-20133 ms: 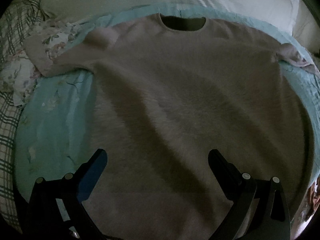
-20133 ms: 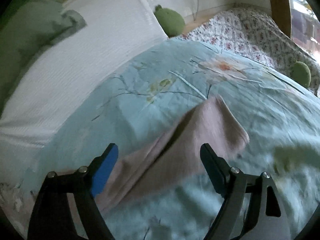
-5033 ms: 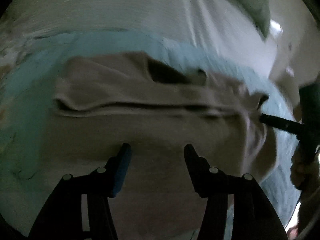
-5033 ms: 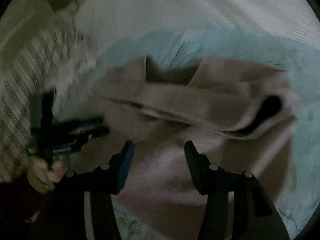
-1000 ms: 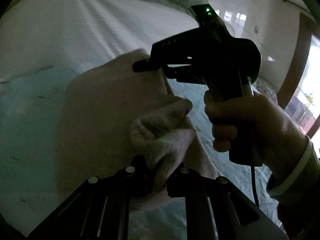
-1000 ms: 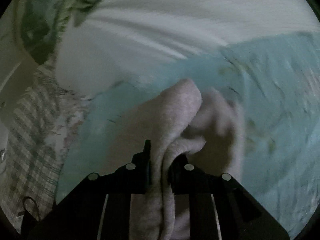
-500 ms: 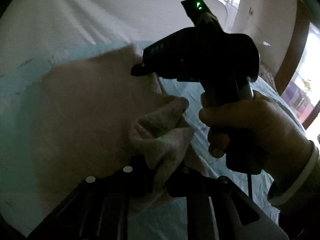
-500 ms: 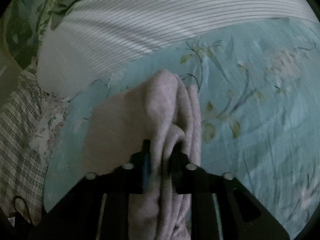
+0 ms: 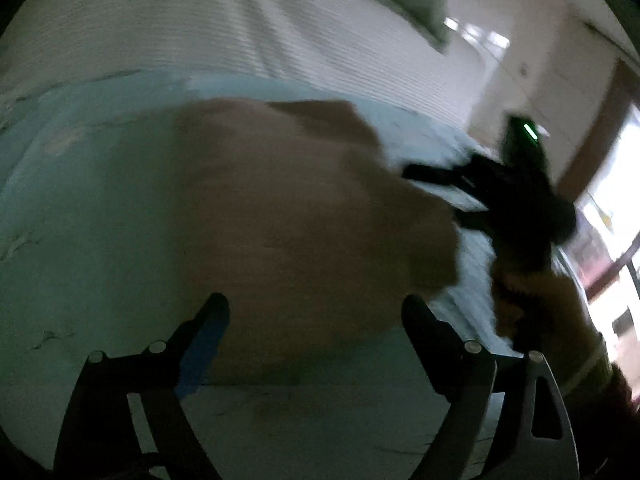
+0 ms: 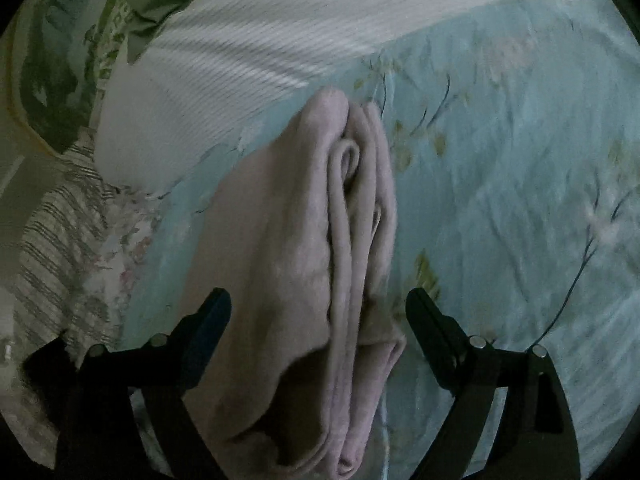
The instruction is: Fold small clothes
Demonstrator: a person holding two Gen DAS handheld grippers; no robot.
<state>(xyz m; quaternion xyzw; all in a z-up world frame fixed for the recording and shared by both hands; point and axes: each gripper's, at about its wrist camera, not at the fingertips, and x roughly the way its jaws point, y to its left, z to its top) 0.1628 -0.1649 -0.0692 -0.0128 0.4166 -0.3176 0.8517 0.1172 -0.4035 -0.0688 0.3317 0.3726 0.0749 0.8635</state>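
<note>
Left wrist view smearing badly: my right gripper showing only as dark blur, finger spacing unreadable. Pink sweater edges blurring into teal bedspread. In right wrist view, sweater's near end running off bottom edge; inner folds sinking into shadow.

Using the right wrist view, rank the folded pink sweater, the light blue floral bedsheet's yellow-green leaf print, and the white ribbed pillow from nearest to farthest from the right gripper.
1. Folded pink sweater: lying between the open fingers of the right gripper.
2. Yellow-green leaf print on the light blue floral bedsheet: just right of the sweater.
3. White ribbed pillow: far, upper left.
</note>
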